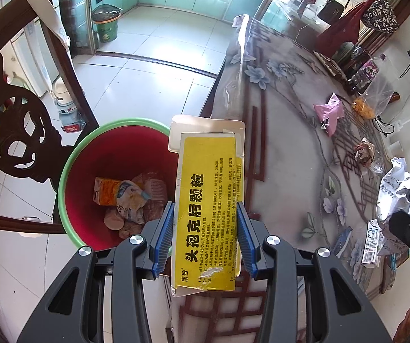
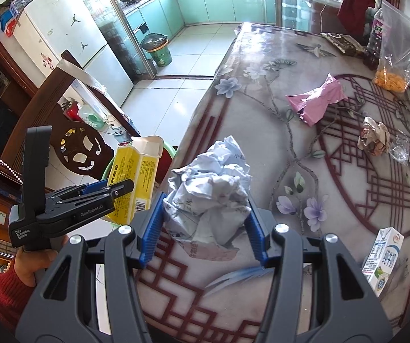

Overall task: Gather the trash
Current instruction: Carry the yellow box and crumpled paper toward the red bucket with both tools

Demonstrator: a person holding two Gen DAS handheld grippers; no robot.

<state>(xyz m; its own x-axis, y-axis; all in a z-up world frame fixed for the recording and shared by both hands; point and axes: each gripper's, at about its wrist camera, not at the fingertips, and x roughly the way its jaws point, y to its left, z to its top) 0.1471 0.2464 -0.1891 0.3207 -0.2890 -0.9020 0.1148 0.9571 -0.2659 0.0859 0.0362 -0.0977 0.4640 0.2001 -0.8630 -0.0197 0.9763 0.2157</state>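
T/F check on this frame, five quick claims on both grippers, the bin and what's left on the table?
1. The left gripper is shut on the yellow box. True.
2. The right gripper is empty. False: it is shut on the crumpled paper ball.
3. The red bin is empty. False: it already holds cartons and wrappers.
4. A pink wrapper lies on the table. True.
5. The milk carton is in the bin. False: it stands on the table near the right edge of the right wrist view.
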